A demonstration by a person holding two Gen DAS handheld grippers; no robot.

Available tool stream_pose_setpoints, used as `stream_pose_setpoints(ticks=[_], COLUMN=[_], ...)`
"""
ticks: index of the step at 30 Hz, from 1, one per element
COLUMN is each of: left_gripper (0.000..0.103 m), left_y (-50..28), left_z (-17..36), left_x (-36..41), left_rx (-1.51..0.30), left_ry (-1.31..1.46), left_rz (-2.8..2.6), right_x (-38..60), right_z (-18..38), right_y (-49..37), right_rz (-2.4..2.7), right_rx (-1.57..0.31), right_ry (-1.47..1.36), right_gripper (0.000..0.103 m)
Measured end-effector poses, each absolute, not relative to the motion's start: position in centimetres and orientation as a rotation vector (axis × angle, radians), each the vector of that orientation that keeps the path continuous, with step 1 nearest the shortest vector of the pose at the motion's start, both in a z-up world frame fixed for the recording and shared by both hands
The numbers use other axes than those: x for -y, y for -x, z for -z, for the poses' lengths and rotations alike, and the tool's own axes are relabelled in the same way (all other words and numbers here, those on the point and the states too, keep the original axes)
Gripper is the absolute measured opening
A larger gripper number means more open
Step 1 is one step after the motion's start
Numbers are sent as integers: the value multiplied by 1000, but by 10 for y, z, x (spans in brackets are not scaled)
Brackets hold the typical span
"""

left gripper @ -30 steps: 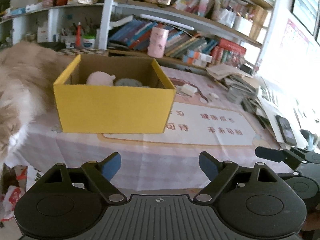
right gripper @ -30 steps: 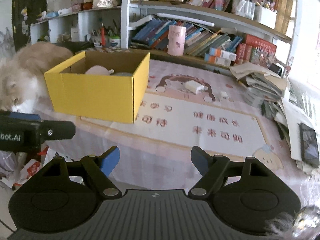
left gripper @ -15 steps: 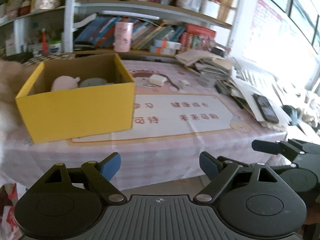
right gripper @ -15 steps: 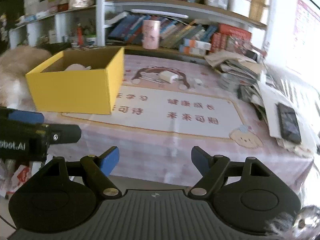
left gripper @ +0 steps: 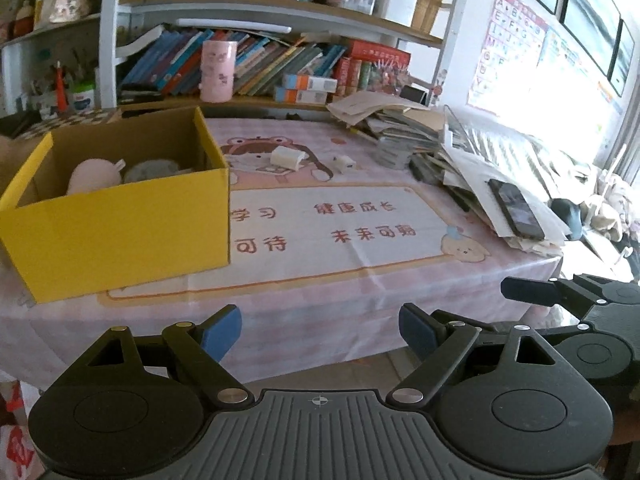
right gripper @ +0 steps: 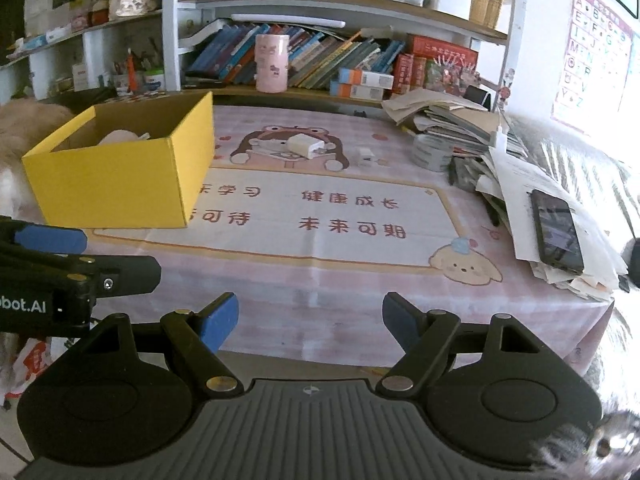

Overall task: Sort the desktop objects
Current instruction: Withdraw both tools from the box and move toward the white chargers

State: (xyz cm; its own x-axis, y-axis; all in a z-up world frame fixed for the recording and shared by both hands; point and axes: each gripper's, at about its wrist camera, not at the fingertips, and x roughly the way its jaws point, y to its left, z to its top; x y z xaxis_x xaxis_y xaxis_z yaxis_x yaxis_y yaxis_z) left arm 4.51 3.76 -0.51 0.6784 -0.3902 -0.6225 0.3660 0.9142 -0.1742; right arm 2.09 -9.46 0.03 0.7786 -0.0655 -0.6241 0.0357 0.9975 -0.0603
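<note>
**Q:** What has changed since a second ago?

**A:** Both my views have swung rightward, so the open yellow cardboard box [left gripper: 120,216] now sits at the left and the fluffy cat has nearly left the frame.

**Q:** Where are the things to sort?

**A:** A white charger block [right gripper: 306,145] and a small white plug cube [right gripper: 365,156] lie apart on the pink cartoon-print tablecloth [right gripper: 320,280], right of the box. Inside the box rest a pale pink rounded object [left gripper: 94,176] and a grey one [left gripper: 152,170].

**Q:** And your grippers?

**A:** My left gripper [left gripper: 320,330] and right gripper [right gripper: 310,318] hover before the table edge, jaws spread, empty. A black phone [right gripper: 556,232] tops the paper stack [right gripper: 456,120] at right.
</note>
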Motion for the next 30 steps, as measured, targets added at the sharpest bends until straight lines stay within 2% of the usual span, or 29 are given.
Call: stream_pose_setpoints(ticks=[17,30], left_gripper=[88,88], left_y=[-92,-149], left_z=[16,20], left_x=[8,44], left_rx=[-755,-796], left_ry=[19,25], left_rz=[460,372], right_x=[143,189], right_z=[8,17], right_y=[-57,-122], right_rz=[79,10], right_rx=[-717,-759], right_ry=[31,3], right_gripper=[78,77])
